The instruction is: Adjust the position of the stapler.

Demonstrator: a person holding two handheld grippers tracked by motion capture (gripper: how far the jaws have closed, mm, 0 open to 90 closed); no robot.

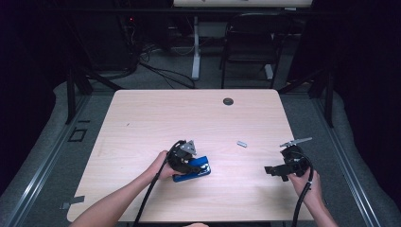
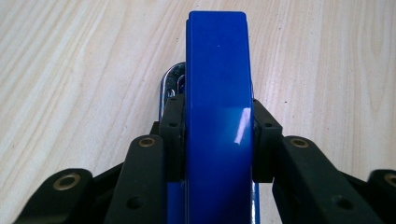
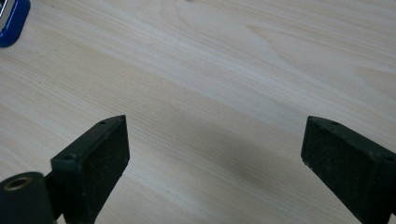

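Note:
A blue stapler [image 1: 195,170] lies on the wooden table [image 1: 156,118] near its front middle. My left gripper [image 1: 193,165] is shut on it from above. In the left gripper view both pads [image 2: 265,140] press on the sides of the blue stapler [image 2: 217,116], and its chrome base shows beneath at the left. My right gripper [image 1: 270,171] rests at the front right of the table, pointing left, open, with only bare wood between its jaws [image 3: 215,154]. A corner of the stapler [image 3: 11,21] shows at the top left of the right gripper view.
A small grey strip of staples [image 1: 242,143] lies on the table between the two grippers, a little farther back. A round cable hole [image 1: 228,101] sits near the far edge. A dark chair [image 1: 250,42] and a desk leg stand beyond the table.

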